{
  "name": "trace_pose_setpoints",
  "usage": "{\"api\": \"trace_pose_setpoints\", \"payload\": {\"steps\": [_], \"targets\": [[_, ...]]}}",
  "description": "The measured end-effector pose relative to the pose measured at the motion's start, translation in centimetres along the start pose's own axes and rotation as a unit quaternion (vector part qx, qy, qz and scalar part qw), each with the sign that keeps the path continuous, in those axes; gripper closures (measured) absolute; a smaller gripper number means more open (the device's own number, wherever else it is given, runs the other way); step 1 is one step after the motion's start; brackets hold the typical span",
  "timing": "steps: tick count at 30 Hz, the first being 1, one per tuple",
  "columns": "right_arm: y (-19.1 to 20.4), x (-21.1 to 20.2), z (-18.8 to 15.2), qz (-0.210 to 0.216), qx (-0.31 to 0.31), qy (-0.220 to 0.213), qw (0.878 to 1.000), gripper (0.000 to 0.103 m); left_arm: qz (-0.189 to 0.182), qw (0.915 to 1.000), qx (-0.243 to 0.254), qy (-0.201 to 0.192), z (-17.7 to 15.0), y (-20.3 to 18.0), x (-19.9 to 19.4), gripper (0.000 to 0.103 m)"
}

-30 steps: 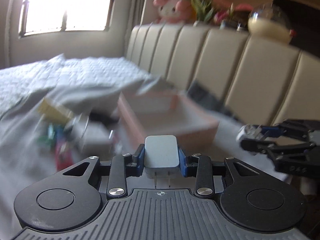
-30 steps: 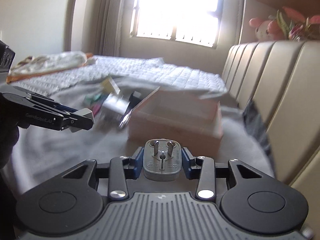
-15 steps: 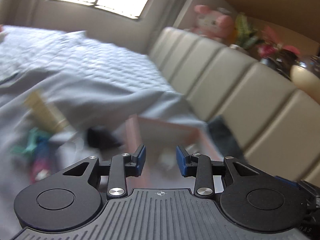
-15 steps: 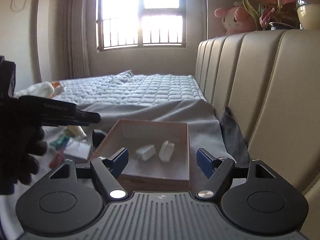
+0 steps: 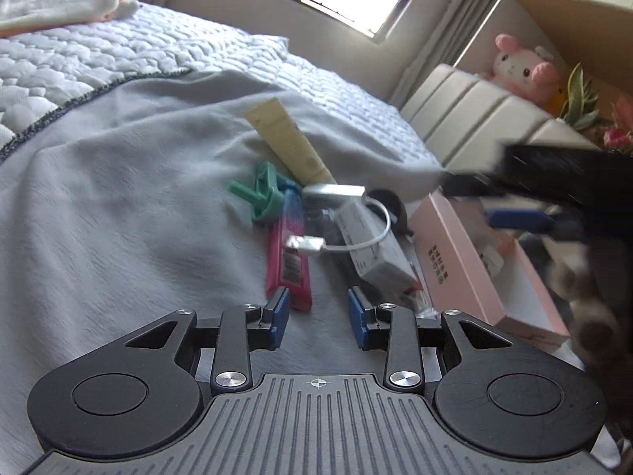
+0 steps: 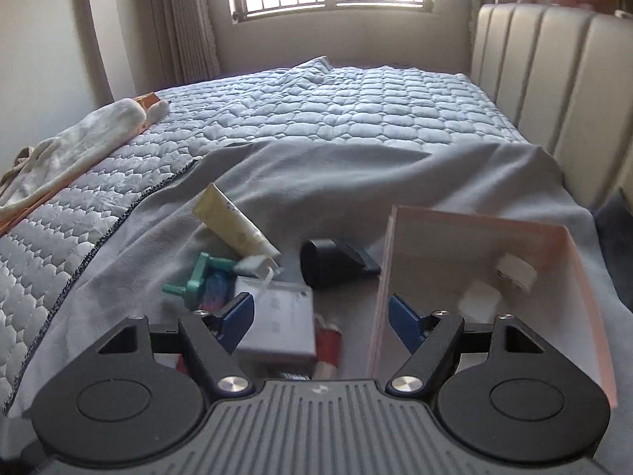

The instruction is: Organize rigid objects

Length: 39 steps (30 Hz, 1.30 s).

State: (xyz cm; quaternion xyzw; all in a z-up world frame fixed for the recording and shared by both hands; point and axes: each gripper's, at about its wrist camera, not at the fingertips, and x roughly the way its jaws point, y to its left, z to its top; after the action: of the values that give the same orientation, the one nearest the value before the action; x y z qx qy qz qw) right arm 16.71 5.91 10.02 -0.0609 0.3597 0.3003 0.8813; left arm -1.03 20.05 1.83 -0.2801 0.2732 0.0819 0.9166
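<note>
Left gripper (image 5: 318, 318), empty and closing slightly, sits nearest the red tube (image 5: 289, 253), whose length runs straight ahead; right gripper (image 6: 321, 316) is spread, empty

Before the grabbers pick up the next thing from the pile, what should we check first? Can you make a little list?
1. Left gripper empty: ok, jaws closing with nothing between them.
2. Right gripper empty and open: ok.
3. Pink box has room: ok, only two white chargers inside.
4. Things left to sort: ok, red tube, green clip and grey box lie on the blanket.
5. Grey box free to lift: not ok, a white cable lies across it.
</note>
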Motion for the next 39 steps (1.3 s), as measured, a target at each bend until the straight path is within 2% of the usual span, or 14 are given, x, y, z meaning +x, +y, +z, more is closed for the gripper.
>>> {"api": "trace_pose_setpoints", "payload": {"steps": [3, 5, 10, 11, 12, 14, 17, 22, 26, 29, 32, 34, 36, 39], "targets": [[1.9, 4.8, 3.1, 0.01, -0.002, 0.021, 1.0, 0.026, 0.0, 0.9998, -0.009, 0.018, -0.1, 1.9, 0.0, 0.068], [2.8, 8.7, 4.3, 0.011, 0.003, 0.054, 0.998, 0.026, -0.002, 0.9993, -0.023, 0.029, 0.0, 2.9, 0.3, 0.069], [5.6, 15.1, 5.2, 0.016, -0.041, 0.088, 0.995, 0.026, -0.008, 0.9988, -0.047, 0.013, 0.6, 4.4, -0.7, 0.069], [5.9, 16.0, 5.1, 0.016, -0.051, 0.101, 0.993, 0.033, -0.006, 0.9985, -0.053, 0.01, 0.7, 4.7, -0.9, 0.069], [6.0, 16.7, 4.8, 0.025, -0.056, 0.114, 0.992, 0.05, -0.004, 0.9983, -0.058, 0.007, 0.8, 5.0, -1.0, 0.069], [5.9, 16.5, 4.2, 0.035, -0.053, 0.114, 0.991, 0.057, 0.003, 0.9972, -0.074, 0.0, 1.1, 5.8, -1.4, 0.069], [4.9, 14.7, 3.2, 0.045, -0.031, 0.121, 0.991, 0.074, 0.008, 0.9946, -0.103, -0.006, 1.2, 6.9, -1.4, 0.069], [4.0, 10.6, -0.2, 0.078, -0.029, 0.144, 0.986, 0.074, 0.015, 0.9941, -0.108, -0.005, 1.1, 7.0, -1.6, 0.07], [4.3, 6.6, -4.4, 0.112, -0.048, 0.18, 0.976, 0.074, 0.013, 0.9951, -0.098, -0.007, 1.1, 6.4, -1.9, 0.07], [5.1, 3.8, -7.0, 0.133, -0.085, 0.208, 0.965, 0.074, 0.01, 0.9962, -0.087, 0.002, 0.9, 5.9, -1.6, 0.07], [5.1, 1.4, -6.4, 0.132, -0.097, 0.211, 0.964, 0.072, 0.01, 0.9971, -0.074, 0.011, 0.7, 5.3, -1.3, 0.07], [4.4, 0.4, -4.0, 0.105, -0.084, 0.165, 0.977, 0.062, 0.009, 0.9978, -0.064, 0.014, 0.5, 4.7, -1.3, 0.07], [3.4, 0.8, -1.0, 0.051, -0.053, 0.115, 0.991, 0.033, 0.006, 0.9982, -0.059, 0.014, 0.5, 4.4, -1.4, 0.07], [1.4, 4.7, 2.8, -0.008, 0.011, 0.102, 0.995, 0.026, 0.003, 0.9981, -0.06, 0.012, 0.6, 4.6, -1.5, 0.07]]}}
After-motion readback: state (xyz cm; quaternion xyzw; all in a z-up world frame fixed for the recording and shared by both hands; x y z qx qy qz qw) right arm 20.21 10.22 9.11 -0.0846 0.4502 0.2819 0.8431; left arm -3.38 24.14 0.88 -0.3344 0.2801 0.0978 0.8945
